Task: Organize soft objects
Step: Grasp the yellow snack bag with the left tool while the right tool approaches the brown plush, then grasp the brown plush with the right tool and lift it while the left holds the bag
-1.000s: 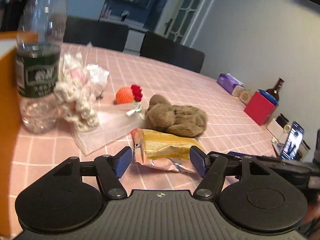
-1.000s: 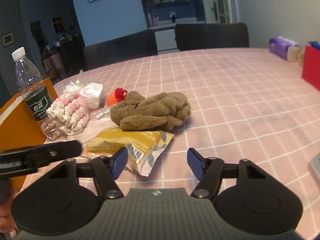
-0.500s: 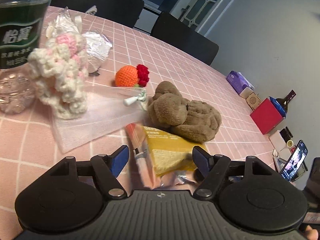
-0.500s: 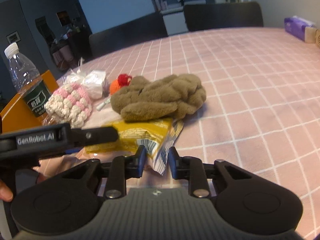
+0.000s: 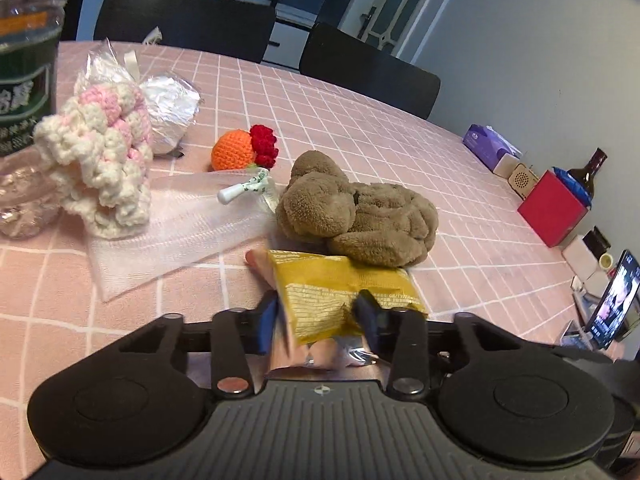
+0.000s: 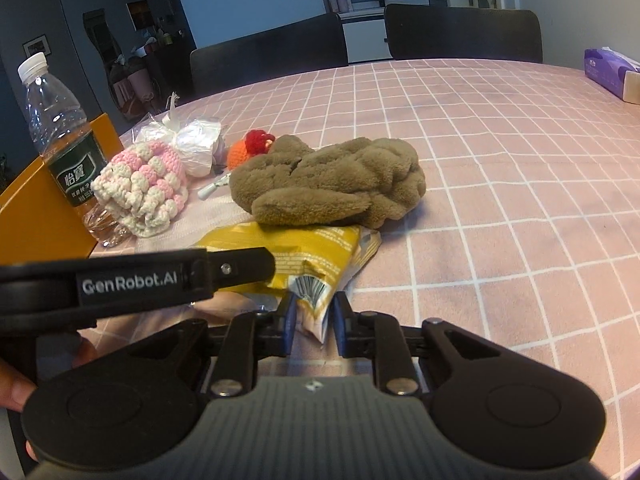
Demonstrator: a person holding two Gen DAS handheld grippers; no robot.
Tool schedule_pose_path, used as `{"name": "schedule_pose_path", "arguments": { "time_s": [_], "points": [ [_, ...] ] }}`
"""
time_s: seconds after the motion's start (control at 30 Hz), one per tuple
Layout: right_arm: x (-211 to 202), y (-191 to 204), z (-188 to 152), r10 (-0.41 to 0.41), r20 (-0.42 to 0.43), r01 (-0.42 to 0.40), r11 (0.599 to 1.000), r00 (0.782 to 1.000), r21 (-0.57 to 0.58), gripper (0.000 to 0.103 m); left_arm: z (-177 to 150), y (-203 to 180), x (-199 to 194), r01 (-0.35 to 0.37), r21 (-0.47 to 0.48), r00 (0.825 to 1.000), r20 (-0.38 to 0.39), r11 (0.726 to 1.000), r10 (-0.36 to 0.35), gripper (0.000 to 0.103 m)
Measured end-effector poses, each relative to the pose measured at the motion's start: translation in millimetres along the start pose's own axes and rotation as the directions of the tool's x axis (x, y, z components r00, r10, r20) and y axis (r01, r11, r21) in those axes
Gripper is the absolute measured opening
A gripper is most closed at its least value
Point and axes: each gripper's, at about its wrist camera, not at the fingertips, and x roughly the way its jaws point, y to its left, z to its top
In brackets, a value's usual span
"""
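A yellow snack packet (image 5: 340, 288) lies on the pink checked tablecloth, in front of a brown plush toy (image 5: 356, 208). My left gripper (image 5: 318, 316) is shut on the packet's near end. My right gripper (image 6: 313, 314) is shut on the packet's (image 6: 304, 256) sealed corner from the other side. The left gripper's arm (image 6: 136, 280) crosses the right wrist view. A pink-and-white crochet piece (image 5: 100, 164), an orange crochet ball with a red flower (image 5: 240, 150), a clear mesh pouch (image 5: 176, 224) and a white wrapped bundle (image 5: 170, 108) lie to the left. The plush toy (image 6: 332, 184) shows in the right wrist view too.
A water bottle (image 6: 64, 140) stands beside an orange box (image 6: 44, 216) at the left. A purple tissue pack (image 5: 490, 146), a red box (image 5: 552, 212), a dark bottle (image 5: 590, 170) and a phone (image 5: 612, 300) are at the right. Two black chairs (image 6: 460, 32) stand behind the table.
My left gripper has closed from open onto the snack packet. My right gripper closed on the packet's corner a little earlier and stays shut. Both have moved in closer.
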Motion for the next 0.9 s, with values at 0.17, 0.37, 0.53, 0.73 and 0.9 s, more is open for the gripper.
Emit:
{"name": "schedule_pose_path", "arguments": {
  "time_s": [0.17, 0.37, 0.53, 0.73, 0.9],
  "points": [
    [-2.7, 5.3, -1.2, 0.040, -0.026, -0.040, 0.999, 0.999, -0.003, 0.023, -3.0, 6.2, -16.0, -0.025, 0.028, 0.999, 0.030, 0.999, 0.024, 0.031],
    [-16.8, 13.4, 10.3, 0.047, 0.035, -0.046, 0.999, 0.998, -0.017, 0.044, 5.0, 15.6, -37.1, -0.109, 0.070, 0.991, 0.085, 0.992, 0.103, 0.024],
    [-6.5, 10.9, 28.5, 0.007, 0.060, -0.011, 0.998, 0.998, 0.065, 0.072, 10.0, 27.8, -43.9, -0.135, 0.046, 0.986, 0.102, 0.990, 0.130, 0.023],
    [26.1, -8.7, 46.8, -0.031, 0.020, 0.024, 0.953, 0.999, 0.302, 0.087, 12.7, 32.4, -44.3, -0.130, 0.040, 0.987, 0.096, 0.991, 0.125, 0.023],
    [41.9, -19.6, 53.5, -0.025, 0.020, 0.015, 0.922, 0.999, 0.387, 0.060, 13.5, 35.0, -44.4, -0.123, 0.037, 0.989, 0.090, 0.992, 0.120, 0.023]
  ]
}}
